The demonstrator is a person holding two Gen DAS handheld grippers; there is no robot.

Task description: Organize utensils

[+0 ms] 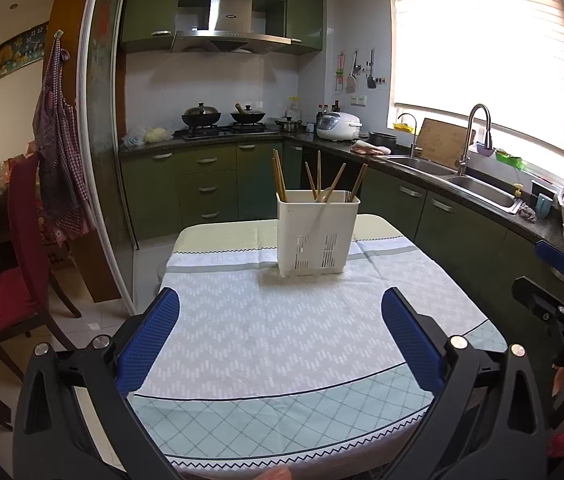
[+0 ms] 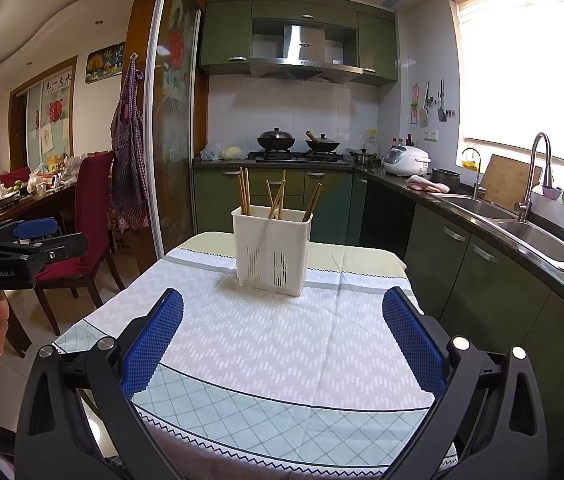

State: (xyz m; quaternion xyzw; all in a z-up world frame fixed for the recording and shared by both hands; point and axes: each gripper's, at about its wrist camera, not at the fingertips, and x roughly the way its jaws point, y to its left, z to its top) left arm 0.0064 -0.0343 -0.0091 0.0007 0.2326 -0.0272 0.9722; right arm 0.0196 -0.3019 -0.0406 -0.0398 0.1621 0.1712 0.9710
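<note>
**Utensil caddy, both claws idle**

Left claw: jaws wide, holding nothing, above the near table edge. Right claw: likewise wide and bare. White slotted caddy: upright toward the table's far end, well apart from both claws. Wooden chopsticks: standing inside it, leaning.

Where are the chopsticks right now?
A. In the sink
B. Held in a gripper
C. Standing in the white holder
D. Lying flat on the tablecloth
C: the chopsticks stick up out of the white holder on the table, and both the left gripper and the right gripper are open and hold nothing.
</note>
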